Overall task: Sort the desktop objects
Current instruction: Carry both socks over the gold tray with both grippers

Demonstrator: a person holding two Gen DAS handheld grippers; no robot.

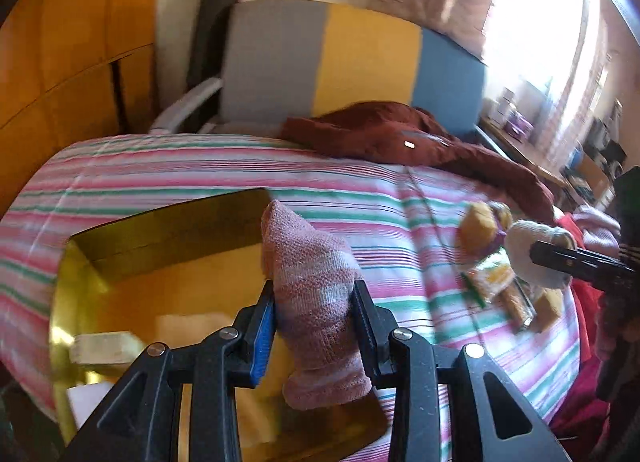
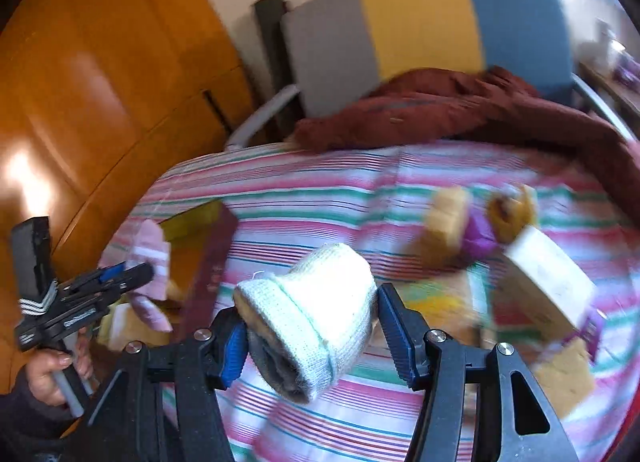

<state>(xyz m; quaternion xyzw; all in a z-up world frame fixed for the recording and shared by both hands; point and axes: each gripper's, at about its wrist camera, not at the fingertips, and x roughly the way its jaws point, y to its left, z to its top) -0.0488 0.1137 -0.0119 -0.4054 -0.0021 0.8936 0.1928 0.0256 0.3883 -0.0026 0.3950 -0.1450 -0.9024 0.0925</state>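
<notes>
Two rolled socks in hand, one per gripper, both lifted clear of the striped bedspread [image 1: 200,165]. Left gripper [image 1: 314,324] clamped across the middle of a pink sock [image 1: 312,290], held over the open yellow box [image 1: 168,290] at the bedspread's near-left edge; toe end upward, cuff drooping below the jaws. Right gripper [image 2: 310,332] closed on a white sock roll [image 2: 316,302] with a green cuff line, grey layer showing at the open end; roll held well above the bedspread's middle.

Handling judged: light, soft, compressible knit; no fragility, no slip risk against ribbed pads [image 1: 262,336]. Limp ends likely to snag on the box rim or flop on release. Best hold across the thickest part of the roll, as at present, so layers stay bundled.

Remaining near the right edge of the bedspread: yellow sponge blocks [image 2: 446,217], a purple item [image 2: 478,238] and a pale box [image 2: 548,278], blurred. Dark red garment [image 1: 400,133] along the far edge. Box contents partly hidden; pale items [image 1: 104,348] visible inside.
</notes>
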